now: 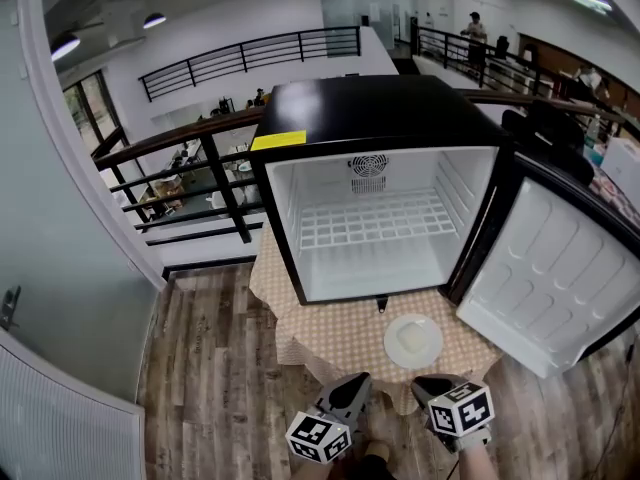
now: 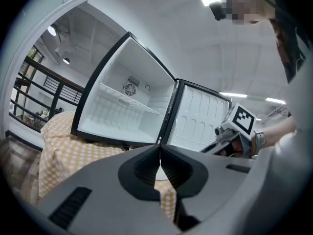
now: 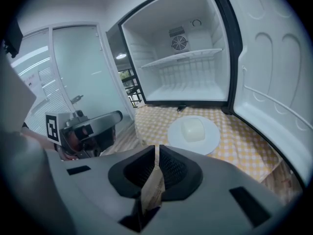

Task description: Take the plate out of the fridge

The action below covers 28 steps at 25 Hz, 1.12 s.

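The white plate [image 1: 413, 341] lies on the checked tablecloth [image 1: 330, 338] just in front of the open fridge [image 1: 375, 113], with a pale block [image 3: 192, 129] on it. The fridge's white inside holds only a bare wire shelf [image 1: 372, 220]. Its door [image 1: 555, 268] swings out to the right. My left gripper [image 1: 358, 381] is held low at the table's near edge, left of the plate, jaws shut and empty. Just below the plate's near rim my right gripper [image 1: 426, 382] is also shut with nothing in it. In the right gripper view the plate [image 3: 193, 133] sits beyond the closed jaws [image 3: 156, 153].
The small table stands on a wooden floor [image 1: 210, 368]. A grey wall [image 1: 60, 268] rises on the left and a black railing [image 1: 200, 158] runs behind the fridge. A person [image 1: 474, 30] stands far off at the back right.
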Available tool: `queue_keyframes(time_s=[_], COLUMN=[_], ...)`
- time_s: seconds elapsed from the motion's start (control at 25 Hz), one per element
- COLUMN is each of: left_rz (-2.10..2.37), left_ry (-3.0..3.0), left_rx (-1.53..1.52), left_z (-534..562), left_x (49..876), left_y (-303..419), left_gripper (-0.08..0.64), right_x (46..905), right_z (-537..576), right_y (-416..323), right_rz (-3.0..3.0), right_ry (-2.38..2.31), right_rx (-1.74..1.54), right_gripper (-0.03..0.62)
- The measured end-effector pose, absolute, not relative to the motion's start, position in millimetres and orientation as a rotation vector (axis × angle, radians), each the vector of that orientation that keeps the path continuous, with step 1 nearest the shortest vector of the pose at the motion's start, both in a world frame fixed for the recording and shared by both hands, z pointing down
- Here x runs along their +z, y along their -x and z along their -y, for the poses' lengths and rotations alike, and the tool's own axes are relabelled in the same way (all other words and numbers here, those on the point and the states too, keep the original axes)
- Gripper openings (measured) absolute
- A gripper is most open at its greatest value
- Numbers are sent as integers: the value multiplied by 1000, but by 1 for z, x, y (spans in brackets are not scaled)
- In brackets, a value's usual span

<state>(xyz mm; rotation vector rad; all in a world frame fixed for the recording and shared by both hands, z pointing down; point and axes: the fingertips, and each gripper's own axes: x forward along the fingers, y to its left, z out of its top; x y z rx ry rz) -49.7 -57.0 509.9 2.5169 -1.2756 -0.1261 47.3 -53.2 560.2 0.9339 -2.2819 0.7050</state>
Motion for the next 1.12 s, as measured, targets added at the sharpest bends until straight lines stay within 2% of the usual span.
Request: queue_keyframes(time_s=[1.12], left_rz=[1420], left_ry=[-2434], left_rx=[-151], left_z=[4], left_x=[495], left_y=[108], left_gripper=[9], right_x=[518], right_z=[13], right_y=[-5], right_rz=[2489], right_ry=[-924], right_rx=[777], right_gripper=[49])
